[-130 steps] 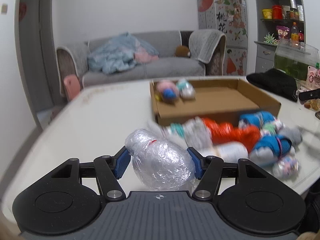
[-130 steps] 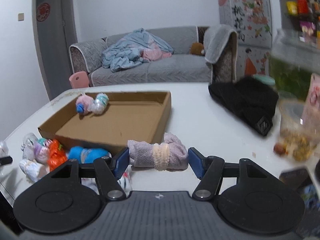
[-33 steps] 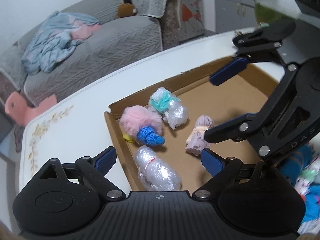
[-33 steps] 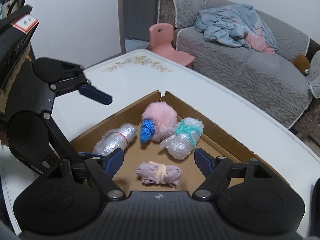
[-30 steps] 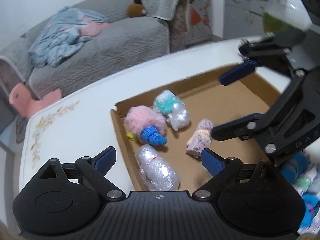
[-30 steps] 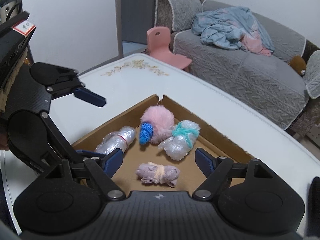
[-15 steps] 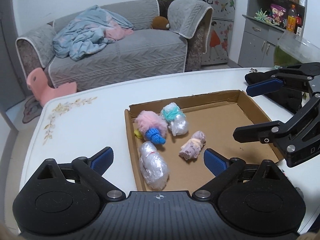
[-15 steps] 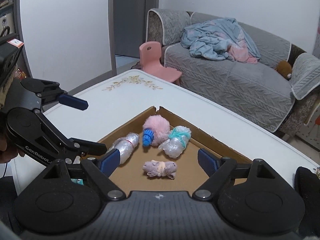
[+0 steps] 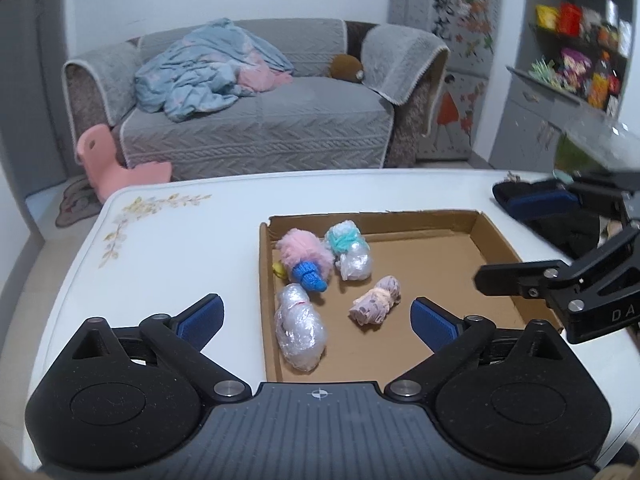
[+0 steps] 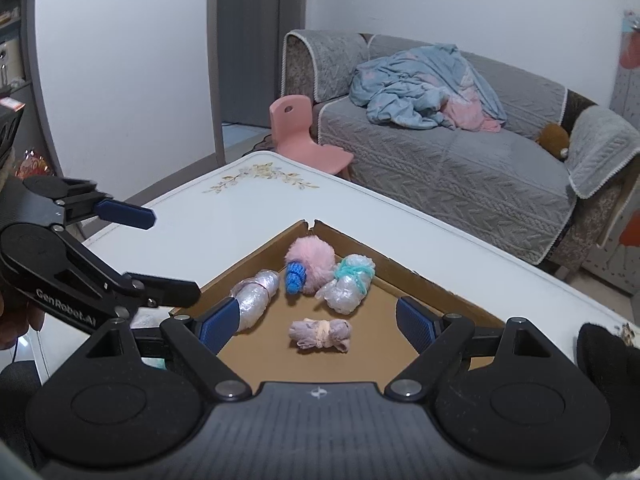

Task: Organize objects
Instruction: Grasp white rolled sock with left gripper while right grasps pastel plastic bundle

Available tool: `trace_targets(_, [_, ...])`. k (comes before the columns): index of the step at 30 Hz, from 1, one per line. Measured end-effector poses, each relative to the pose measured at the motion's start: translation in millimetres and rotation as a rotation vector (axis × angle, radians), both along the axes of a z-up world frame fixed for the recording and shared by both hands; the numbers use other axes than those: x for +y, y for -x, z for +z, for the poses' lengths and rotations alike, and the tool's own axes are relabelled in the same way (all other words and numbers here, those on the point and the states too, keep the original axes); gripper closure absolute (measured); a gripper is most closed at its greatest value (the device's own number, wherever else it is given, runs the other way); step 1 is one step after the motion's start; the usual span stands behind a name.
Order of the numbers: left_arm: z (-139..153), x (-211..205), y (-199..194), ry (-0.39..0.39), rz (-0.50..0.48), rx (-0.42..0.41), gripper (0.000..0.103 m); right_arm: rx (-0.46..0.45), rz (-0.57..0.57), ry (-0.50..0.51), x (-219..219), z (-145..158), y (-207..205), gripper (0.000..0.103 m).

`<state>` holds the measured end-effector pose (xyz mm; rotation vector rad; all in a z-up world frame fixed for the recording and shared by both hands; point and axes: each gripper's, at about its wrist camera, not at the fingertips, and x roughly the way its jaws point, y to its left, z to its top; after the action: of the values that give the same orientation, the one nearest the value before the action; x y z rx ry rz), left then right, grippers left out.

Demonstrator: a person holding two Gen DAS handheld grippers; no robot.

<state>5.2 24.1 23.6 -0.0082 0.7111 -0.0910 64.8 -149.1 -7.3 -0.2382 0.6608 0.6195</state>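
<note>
White table (image 9: 168, 248), grey sofa (image 9: 256, 128) behind, perhaps a fridge (image 9: 448, 8).

Ahead of the left claw (image 9: 316, 318) a box (image 9: 496, 240) sits on the table (image 9: 168, 248). In its left end lie four bundles (image 9: 300, 328): two at the far wall, two nearer. The right claw (image 9: 520, 240) hangs over the box's right side. A sofa (image 9: 256, 120) stands behind the table.

Both wrist views — cardboard tray (image 9: 496, 240) shared
</note>
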Motion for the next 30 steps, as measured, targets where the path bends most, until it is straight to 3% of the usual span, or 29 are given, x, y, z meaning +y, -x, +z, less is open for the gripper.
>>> trace_targets(2, [-2,5,10,0.015,0.029,-0.016,0.001,-0.004,-0.029,-0.011,-6,0,8,0.014])
trace_targets(10, [-34,13,72,0.01,0.106,-0.061,0.001,0.001,-0.159,-0.122,-51,-14,59,0.012])
trace_targets(14, [-60,9,106,0.039,0.113,-0.066,0.001,-0.009,-0.231,-0.169,-66,-30,97,0.007])
trace_targets(18, [-82,-2,132,0.066,0.111,-0.063,0.001,-0.055,-0.262,-0.153,-64,-57,146,0.004])
trace_targets(23, [-97,-17,141,0.091,0.087,-0.06,0.001,-0.041,-0.273,-0.141,-49,-99,182,0.003])
trace_targets(30, [-111,-36,131,0.092,0.057,-0.013,0.001,-0.05,-0.302,-0.085,-21,-135,190,0.005])
